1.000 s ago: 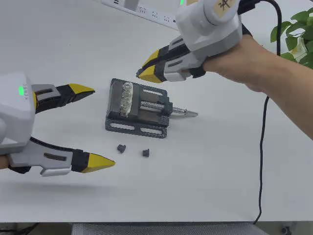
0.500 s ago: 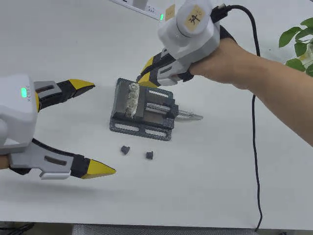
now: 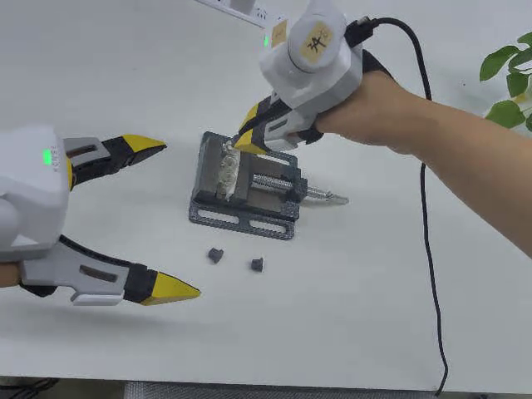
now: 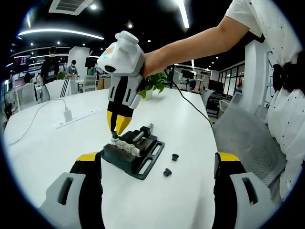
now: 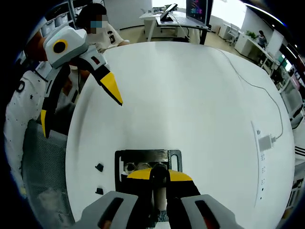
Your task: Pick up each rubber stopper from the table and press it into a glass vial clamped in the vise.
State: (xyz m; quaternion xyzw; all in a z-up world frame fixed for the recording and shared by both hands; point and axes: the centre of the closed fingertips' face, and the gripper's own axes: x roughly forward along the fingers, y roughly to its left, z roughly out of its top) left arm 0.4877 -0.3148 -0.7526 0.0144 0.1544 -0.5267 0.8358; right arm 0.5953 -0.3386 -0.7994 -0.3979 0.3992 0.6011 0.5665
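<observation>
My right tool [image 3: 246,138] is down over the far end of the vise [image 3: 249,204] with its jaws drawn narrow. In the right gripper view I can see them pinched on a dark stopper [image 5: 159,171], which sits right over the row of glass vials [image 3: 225,170] clamped between the vise plates. I cannot tell whether the stopper touches a vial mouth, because the yellow tips cover that spot. In the left gripper view the right tool points steeply down, with its tips at the vial on the end of the row away from me. My left tool [image 3: 179,220] hangs above the bench [image 3: 374,316] to the left of the vise and apart from it, with its jaws spread wide and nothing between them. A loose stopper [image 3: 215,255] and a second loose stopper [image 3: 257,264] lie on the bench just in front of the vise, side by side but not touching, between the vise and me. The vise's screw handle [image 3: 322,194] sticks out to the right. A black cable [image 3: 428,208] runs from the right tool across the bench toward its near edge. A white power strip [image 3: 241,10] lies along the far side.
</observation>
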